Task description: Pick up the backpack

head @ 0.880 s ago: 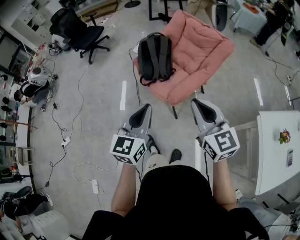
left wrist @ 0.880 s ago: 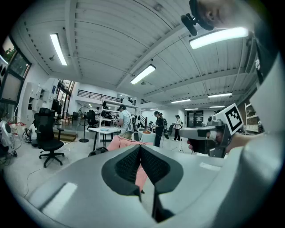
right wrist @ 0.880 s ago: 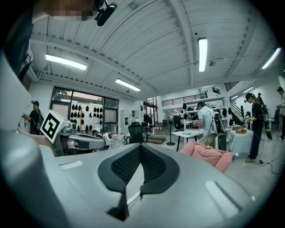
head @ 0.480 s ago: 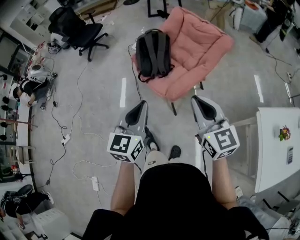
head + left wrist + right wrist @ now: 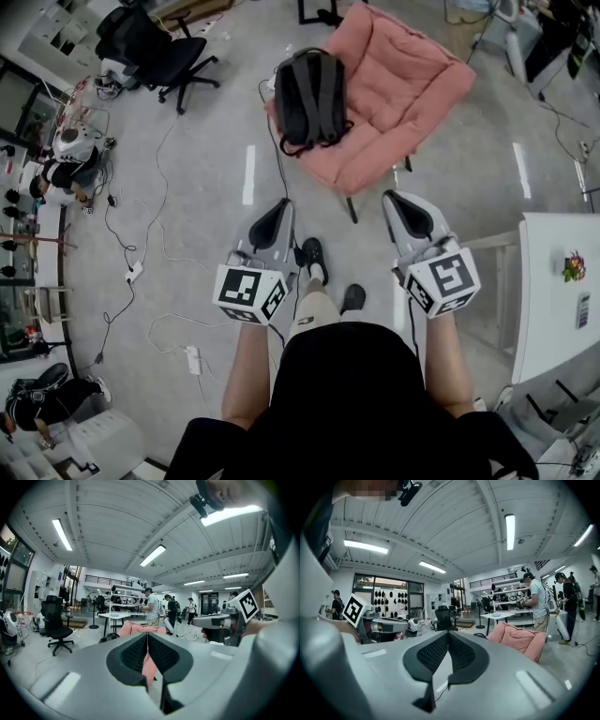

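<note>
Backpack: the backpack (image 5: 309,98) is black and dark grey, soft-sided and oblong, with two padded shoulder straps (image 5: 302,92) facing up.
Where it is: it lies flat on the left edge of the armchair (image 5: 403,89) as the head view shows it, ahead of both grippers and well apart from them.
Armchair: a pink, thickly quilted fabric cushion shaped like a shallow scoop, on thin dark legs; the backpack rests on it.
Left gripper: the left gripper (image 5: 278,204) has its claw closed, pad against pad, with nothing between. It has a smooth grey shell and black ribbed pads (image 5: 135,652).
Right gripper: the right gripper (image 5: 394,199) has its claw closed too, holding nothing, and is held level beside the left.
Floor: the floor (image 5: 197,216) is glossy grey, with thin cables (image 5: 150,244) trailing across it and a black office chair (image 5: 155,52) off to the left.
</note>
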The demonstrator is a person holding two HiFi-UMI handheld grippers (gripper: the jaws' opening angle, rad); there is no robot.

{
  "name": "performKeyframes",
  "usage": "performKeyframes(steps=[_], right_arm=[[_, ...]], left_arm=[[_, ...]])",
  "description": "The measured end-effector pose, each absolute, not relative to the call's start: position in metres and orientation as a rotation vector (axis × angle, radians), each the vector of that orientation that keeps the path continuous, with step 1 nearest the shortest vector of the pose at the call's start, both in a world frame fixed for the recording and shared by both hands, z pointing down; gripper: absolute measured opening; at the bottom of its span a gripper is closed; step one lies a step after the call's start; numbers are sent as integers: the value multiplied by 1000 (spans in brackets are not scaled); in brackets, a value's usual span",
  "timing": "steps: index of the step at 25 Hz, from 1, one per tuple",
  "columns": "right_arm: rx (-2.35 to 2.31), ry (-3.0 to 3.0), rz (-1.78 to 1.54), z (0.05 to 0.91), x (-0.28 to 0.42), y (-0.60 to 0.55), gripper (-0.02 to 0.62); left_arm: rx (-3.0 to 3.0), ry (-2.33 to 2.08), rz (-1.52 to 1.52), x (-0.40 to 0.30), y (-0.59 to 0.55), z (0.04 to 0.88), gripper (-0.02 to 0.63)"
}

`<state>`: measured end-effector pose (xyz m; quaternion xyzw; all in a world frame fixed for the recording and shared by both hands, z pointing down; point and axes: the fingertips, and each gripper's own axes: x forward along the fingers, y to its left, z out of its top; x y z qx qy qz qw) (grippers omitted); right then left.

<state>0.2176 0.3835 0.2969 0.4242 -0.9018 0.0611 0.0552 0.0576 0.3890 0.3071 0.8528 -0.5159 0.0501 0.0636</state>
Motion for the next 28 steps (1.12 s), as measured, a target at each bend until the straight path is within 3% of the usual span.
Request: performKeyframes(steps=[15, 28], right_arm=[[1269, -2677, 167, 301, 151, 284, 23], [1305, -2627, 143, 292, 79, 182, 138]], left_arm=[[2555, -1543, 95, -12, 286, 315, 46], [2593, -1501, 73, -84, 180, 311, 89]])
